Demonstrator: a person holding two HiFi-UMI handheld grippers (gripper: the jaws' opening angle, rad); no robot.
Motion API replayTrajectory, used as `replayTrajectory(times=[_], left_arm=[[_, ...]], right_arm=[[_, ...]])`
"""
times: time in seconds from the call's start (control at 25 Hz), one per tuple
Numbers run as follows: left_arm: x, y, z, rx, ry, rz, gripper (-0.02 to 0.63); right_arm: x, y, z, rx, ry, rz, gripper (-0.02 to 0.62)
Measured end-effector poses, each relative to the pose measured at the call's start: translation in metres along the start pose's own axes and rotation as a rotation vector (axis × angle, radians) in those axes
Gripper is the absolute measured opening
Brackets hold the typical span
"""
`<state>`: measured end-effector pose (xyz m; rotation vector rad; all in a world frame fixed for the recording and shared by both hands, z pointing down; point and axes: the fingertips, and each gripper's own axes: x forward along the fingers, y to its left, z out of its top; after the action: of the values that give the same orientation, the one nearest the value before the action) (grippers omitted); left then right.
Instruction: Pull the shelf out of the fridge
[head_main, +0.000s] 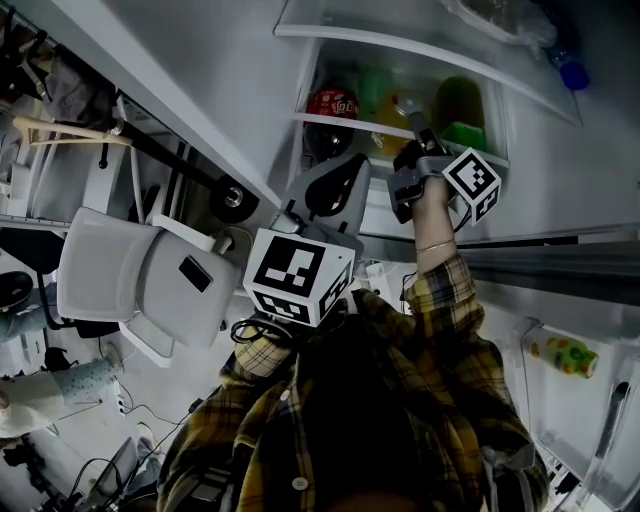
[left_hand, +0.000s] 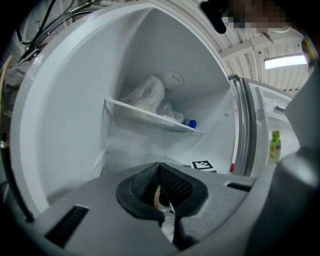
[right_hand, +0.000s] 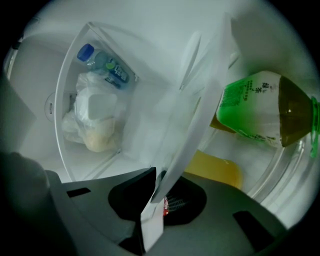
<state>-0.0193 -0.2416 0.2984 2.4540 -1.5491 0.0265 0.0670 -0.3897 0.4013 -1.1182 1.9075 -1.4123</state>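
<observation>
The fridge shelf (head_main: 345, 124) is a clear pane with a white front strip; it carries a red can (head_main: 332, 103) and green bottles (head_main: 460, 100). My right gripper (head_main: 412, 112) reaches level into the fridge and is shut on that front strip. In the right gripper view the white strip of the shelf (right_hand: 200, 115) runs straight down between the jaws of the right gripper (right_hand: 157, 200). A green tea bottle (right_hand: 255, 107) lies just beyond it. My left gripper (head_main: 352, 165) hovers left of the shelf with its jaws together, holding nothing; its view shows the left gripper (left_hand: 160, 172) facing the fridge's inside.
An upper shelf (left_hand: 150, 117) holds a white bag (left_hand: 147, 95) and a blue-capped water bottle (right_hand: 102, 62). The open fridge door at lower right has a yellow-green bottle (head_main: 565, 352) in its bin. A white chair (head_main: 140, 280) stands on the left.
</observation>
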Motion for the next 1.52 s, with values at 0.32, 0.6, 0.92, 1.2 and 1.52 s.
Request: replayTrajectory(times=[0.32,0.6,0.92,1.2,1.52], left_arm=[[-0.002,0.003,0.004,0.000,-0.004,-0.004,0.003],[0.000,0.000,0.005,0.009,-0.007,-0.015,0.003],[0.000,0.002,0.008,0.008,-0.013,-0.023,0.003],[-0.004,-0.007,0.010,0.010,-0.020,-0.047,0.003],[-0.005,-0.023,0.012,0.018,-0.028,-0.089,0.003]], right_arm=[[0.002,0.002,-0.001,0.012,0.007,0.000,0.051],[0.000,0.001,0.000,0.064,0.009,0.016,0.043],[-0.013,0.003,-0.009,0.081,0.011,0.028,0.041],[-0.034,0.007,-0.020,0.076,0.015,0.026,0.041],[-0.057,0.014,-0.031,0.062,0.029,0.031,0.041]])
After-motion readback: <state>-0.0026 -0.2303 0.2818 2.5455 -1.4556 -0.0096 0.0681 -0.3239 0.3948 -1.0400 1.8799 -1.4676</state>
